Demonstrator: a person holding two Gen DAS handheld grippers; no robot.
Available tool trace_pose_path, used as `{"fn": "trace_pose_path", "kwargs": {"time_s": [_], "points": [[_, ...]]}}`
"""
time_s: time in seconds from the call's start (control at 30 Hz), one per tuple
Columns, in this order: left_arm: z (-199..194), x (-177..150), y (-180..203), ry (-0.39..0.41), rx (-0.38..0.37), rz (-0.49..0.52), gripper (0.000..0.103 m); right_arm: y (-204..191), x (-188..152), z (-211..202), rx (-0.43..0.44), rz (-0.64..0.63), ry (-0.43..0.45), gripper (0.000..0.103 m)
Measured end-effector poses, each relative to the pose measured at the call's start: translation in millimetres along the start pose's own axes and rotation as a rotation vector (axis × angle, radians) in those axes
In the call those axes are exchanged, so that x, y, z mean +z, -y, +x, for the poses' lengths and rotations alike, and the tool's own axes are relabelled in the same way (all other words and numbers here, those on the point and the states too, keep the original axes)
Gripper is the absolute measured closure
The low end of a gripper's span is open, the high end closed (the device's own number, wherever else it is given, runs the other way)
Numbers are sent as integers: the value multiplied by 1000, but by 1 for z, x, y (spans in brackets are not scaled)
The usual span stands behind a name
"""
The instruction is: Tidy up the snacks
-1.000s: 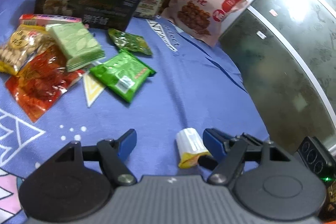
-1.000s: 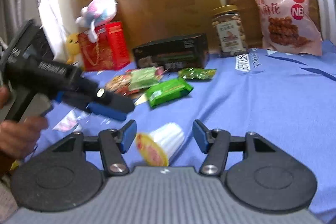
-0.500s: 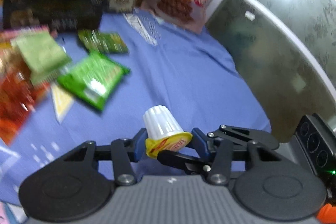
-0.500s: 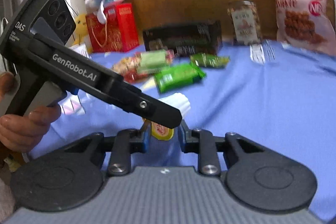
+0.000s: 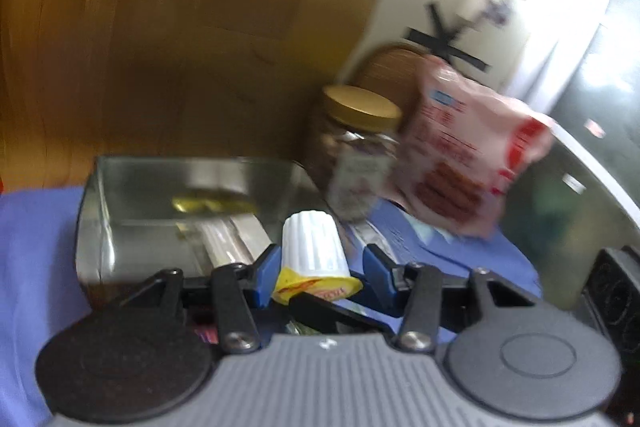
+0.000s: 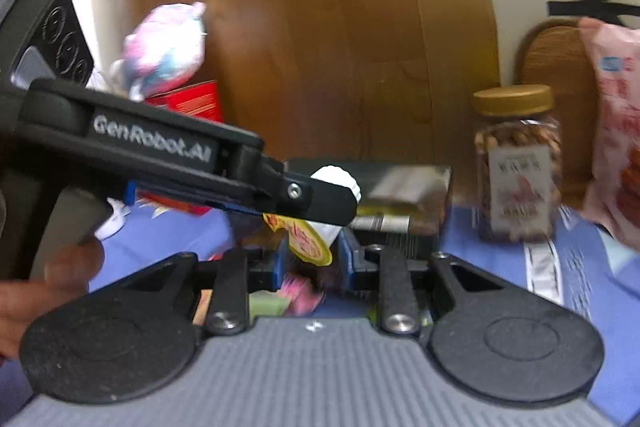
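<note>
A white ribbed jelly cup with a yellow lid is held off the blue cloth, and both grippers grip it. My left gripper is shut on it, blue pads against its sides near the lid. In the right wrist view my right gripper is shut on the lid end of the same jelly cup, while the left gripper reaches in from the left across it. Just behind the cup stands an open dark box with a shiny inside, also visible in the right wrist view.
A nut jar with a gold lid and a pink snack bag stand right of the box. Behind them leans a wooden board. A plush toy sits on a red box at the left. Snack packets lie below the right gripper.
Both grippers closed on the jelly cup, lifted it off the cloth and carried it toward the dark box at the back. The loose packets have dropped out of the left wrist view.
</note>
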State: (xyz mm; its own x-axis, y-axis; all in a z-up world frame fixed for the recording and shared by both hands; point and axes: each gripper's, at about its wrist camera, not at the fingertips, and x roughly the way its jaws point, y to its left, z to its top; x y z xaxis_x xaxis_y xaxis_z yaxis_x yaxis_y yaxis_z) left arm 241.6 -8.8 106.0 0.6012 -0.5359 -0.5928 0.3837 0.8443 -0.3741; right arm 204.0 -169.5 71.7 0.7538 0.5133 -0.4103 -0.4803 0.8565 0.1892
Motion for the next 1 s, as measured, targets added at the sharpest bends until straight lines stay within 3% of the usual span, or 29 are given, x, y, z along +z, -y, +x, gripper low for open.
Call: {"fn": "trace_pose_path", "kwargs": {"time_s": [0.13,0.23,0.33,0.43,0.53,0.63,0.77,0.83,0.9,1.0], "points": [[32,8,-20,-30,31,-51,53,3,6,25,-32,-55,-50,71],[36,8,-29,-25,68,-62,46,9,2,12,-36,-46,-34,67],[19,6,-39,18,44,-84,41,32,-9,-19,-17,72,5,67],[-7,-8,-41,48,-2,-110,41,65,-29,-40,-36,223,-24,67],[-16,-28,-29,13,-80,-119,41,93,-55,-44,-77,334,-101,68],[0,-45,-11,-66,-87,-110,41,113,-75,-47,-61,475,-140,68],[38,-58,-8,-165,5,-144,41,117,-84,-55,-25,579,-124,69],[55,-61,-11,-210,1,-188,41,118,-88,-57,-7,617,-121,69],[61,-62,-6,-201,16,-164,41,122,-90,-59,33,672,-129,70],[65,-63,4,-209,20,-158,43,125,-92,-54,64,711,-144,80]]}}
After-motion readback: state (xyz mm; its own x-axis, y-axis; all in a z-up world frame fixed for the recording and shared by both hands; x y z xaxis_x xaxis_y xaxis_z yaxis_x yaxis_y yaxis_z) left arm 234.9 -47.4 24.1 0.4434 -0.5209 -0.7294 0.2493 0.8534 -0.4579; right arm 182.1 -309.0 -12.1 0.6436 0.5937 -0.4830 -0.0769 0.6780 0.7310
